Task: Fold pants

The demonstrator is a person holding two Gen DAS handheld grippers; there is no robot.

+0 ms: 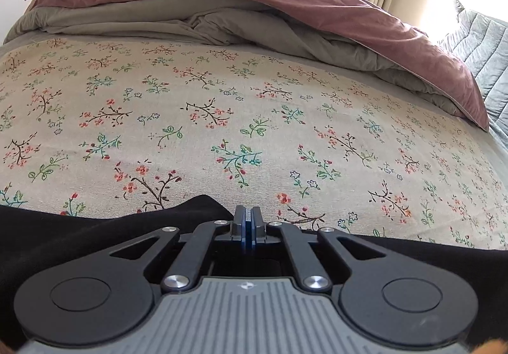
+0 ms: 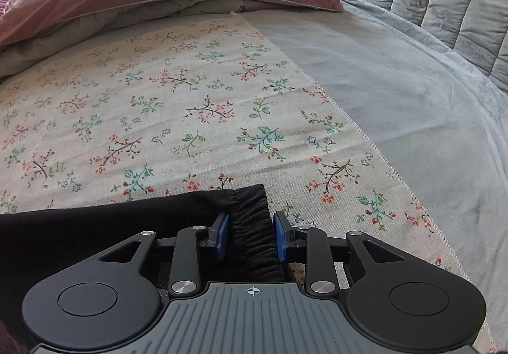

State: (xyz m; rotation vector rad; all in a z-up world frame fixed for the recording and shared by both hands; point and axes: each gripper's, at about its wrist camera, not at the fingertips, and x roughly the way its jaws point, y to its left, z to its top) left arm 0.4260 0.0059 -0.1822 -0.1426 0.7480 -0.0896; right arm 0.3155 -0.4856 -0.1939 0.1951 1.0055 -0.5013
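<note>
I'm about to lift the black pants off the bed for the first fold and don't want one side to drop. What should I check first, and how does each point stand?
1. Left tool closed: ok, its pads meet, but whether fabric is pinched between them cannot be told.
2. Right tool closed on the pants: not ok, it is open, pads either side of the gathered waistband.
3. Waistband between the right pads: ok.
4. Floral cloth ahead is flat, nothing lying on it: ok.
5. Duvet away from the pants: ok, bunched at the far end.
6. Pant legs lying straight: cannot tell, out of view.
</note>
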